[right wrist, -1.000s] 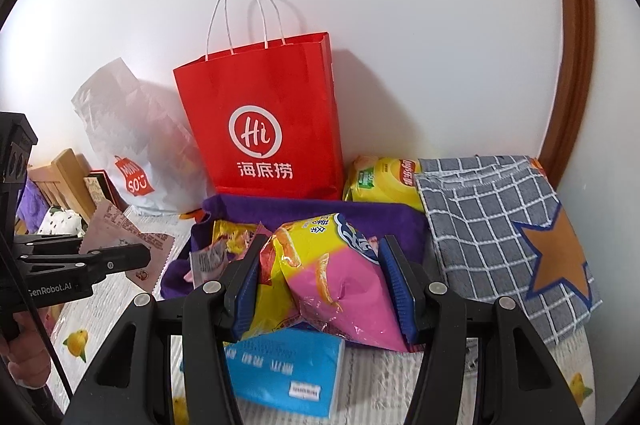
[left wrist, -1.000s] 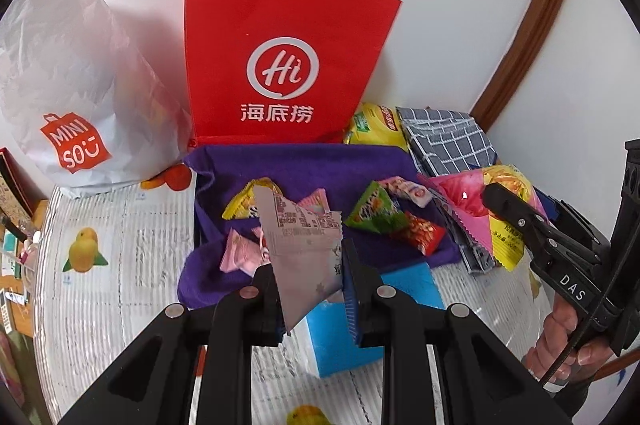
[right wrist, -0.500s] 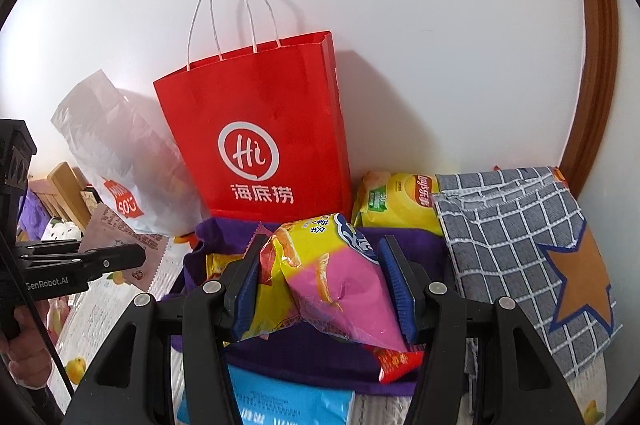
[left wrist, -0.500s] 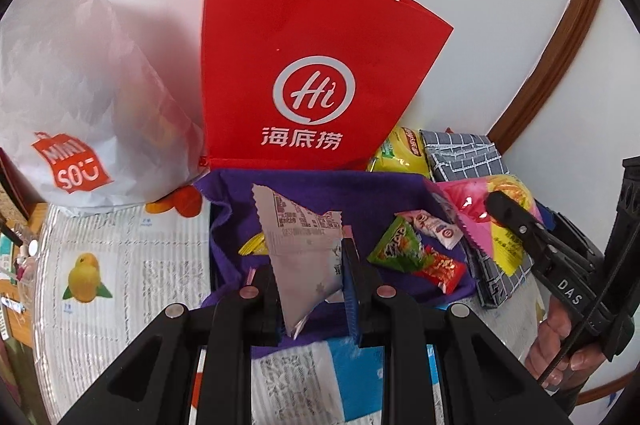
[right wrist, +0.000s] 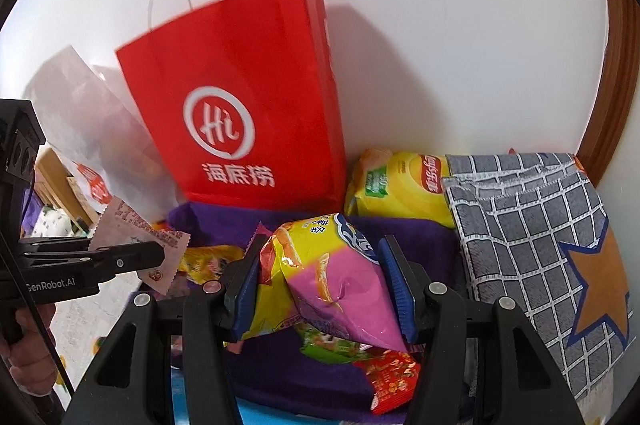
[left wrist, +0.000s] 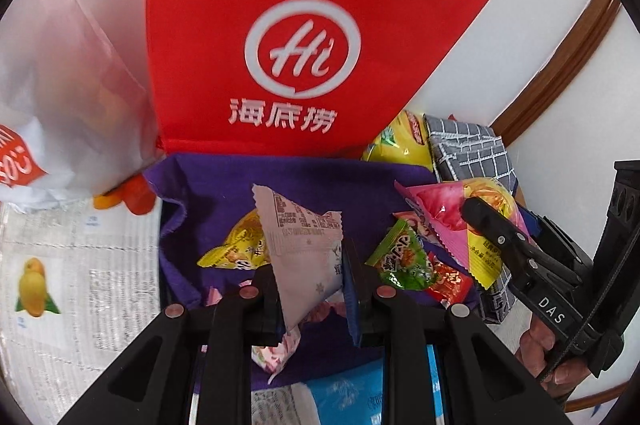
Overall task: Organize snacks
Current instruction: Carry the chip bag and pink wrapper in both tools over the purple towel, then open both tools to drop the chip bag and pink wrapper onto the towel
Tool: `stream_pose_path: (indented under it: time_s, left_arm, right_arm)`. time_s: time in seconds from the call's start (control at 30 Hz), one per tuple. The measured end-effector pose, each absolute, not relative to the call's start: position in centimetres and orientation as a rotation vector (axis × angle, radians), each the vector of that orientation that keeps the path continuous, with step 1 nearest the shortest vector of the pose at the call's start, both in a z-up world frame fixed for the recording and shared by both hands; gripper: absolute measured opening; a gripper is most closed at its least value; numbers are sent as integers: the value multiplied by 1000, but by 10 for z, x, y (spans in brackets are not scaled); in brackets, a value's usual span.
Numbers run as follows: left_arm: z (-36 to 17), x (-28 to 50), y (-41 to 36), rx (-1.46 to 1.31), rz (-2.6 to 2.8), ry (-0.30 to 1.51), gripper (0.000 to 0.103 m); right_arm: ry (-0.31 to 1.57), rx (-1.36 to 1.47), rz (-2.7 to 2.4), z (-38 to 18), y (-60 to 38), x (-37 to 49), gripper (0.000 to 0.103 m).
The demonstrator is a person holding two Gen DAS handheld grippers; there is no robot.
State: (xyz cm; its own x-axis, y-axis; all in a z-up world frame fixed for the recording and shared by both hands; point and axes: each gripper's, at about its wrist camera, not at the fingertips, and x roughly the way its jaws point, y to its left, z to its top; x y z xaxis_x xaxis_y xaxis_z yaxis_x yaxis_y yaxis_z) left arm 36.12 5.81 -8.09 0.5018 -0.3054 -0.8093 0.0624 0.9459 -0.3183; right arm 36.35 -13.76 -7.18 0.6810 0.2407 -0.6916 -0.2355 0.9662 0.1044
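Between my left gripper (left wrist: 308, 289) jaws: one pale pink sachet (left wrist: 306, 249), pinched flat. Right gripper (right wrist: 322, 289): clamped on a pink-and-yellow chip bag (right wrist: 332, 277). Directly beneath both: purple cloth (left wrist: 304, 181) bearing loose snacks. Advice to self: lower each packet onto bare cloth, apart, before releasing.

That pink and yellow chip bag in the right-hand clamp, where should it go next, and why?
Probably a little further forward and down onto the purple cloth, then let go. The right gripper holds the pink and yellow chip bag between its jaws just above that cloth, where the yellow candy, green packet and red packet already lie.
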Motion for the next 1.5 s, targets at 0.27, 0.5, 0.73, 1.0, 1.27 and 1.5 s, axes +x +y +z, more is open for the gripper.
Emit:
stream_pose_path:
  time_s: [0.27, 0.5, 0.73, 1.0, 1.27, 1.5]
  left_arm:
    - [-110, 377, 55, -258, -218, 1090, 21]
    - [-120, 380, 54, -262, -213, 1119, 22]
    - [-123, 381, 54, -265, -206, 1124, 22]
    - [-126, 382, 56, -281, -216, 1139, 22]
    - [-126, 383, 57, -281, -211, 1153, 29]
    - [-116, 380, 54, -252, -208, 1113, 55]
  right_arm:
    - [845, -19, 262, -101, -131, 376, 55]
    - [858, -44, 258, -106, -129, 377, 56]
    - [859, -55, 247, -107, -129, 379, 57]
    - [858, -76, 245, -108, -127, 379, 59]
    - [869, -76, 241, -109, -129, 381, 63]
    - [871, -81, 229, -110, -126, 382, 64]
